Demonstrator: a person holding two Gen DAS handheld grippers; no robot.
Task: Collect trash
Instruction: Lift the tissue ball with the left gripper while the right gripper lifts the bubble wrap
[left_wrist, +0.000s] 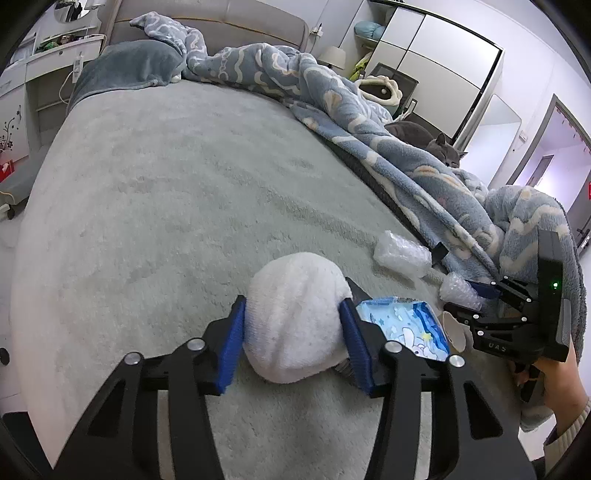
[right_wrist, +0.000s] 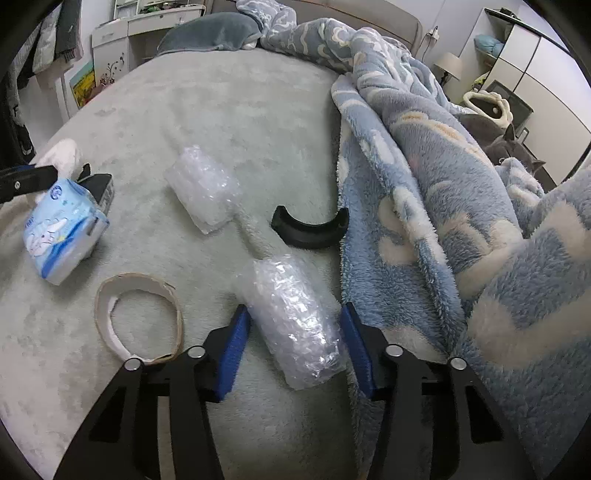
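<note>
On the grey-green bed (left_wrist: 166, 177), my left gripper (left_wrist: 293, 314) is shut on a white fluffy bundle (left_wrist: 299, 273), with a blue pad pressed into each side. In the right wrist view my right gripper (right_wrist: 293, 314) is shut on a roll of clear bubble wrap (right_wrist: 284, 288) lying slantwise between its pads. A second bubble wrap roll (right_wrist: 203, 192) lies further up the bed. A blue tissue pack (right_wrist: 62, 229) sits beside the left gripper's fingers (right_wrist: 29, 177). Between the two grippers a cardboard tape ring (right_wrist: 136, 317) lies flat.
A black curved piece (right_wrist: 310, 232) rests against the edge of a rumpled blue cloud-pattern blanket (right_wrist: 443, 184) on the right. A grey cat (left_wrist: 443, 147) lies behind the blanket. A person's hand (left_wrist: 554, 369) holds the right gripper. Desk and wardrobe stand beyond the bed.
</note>
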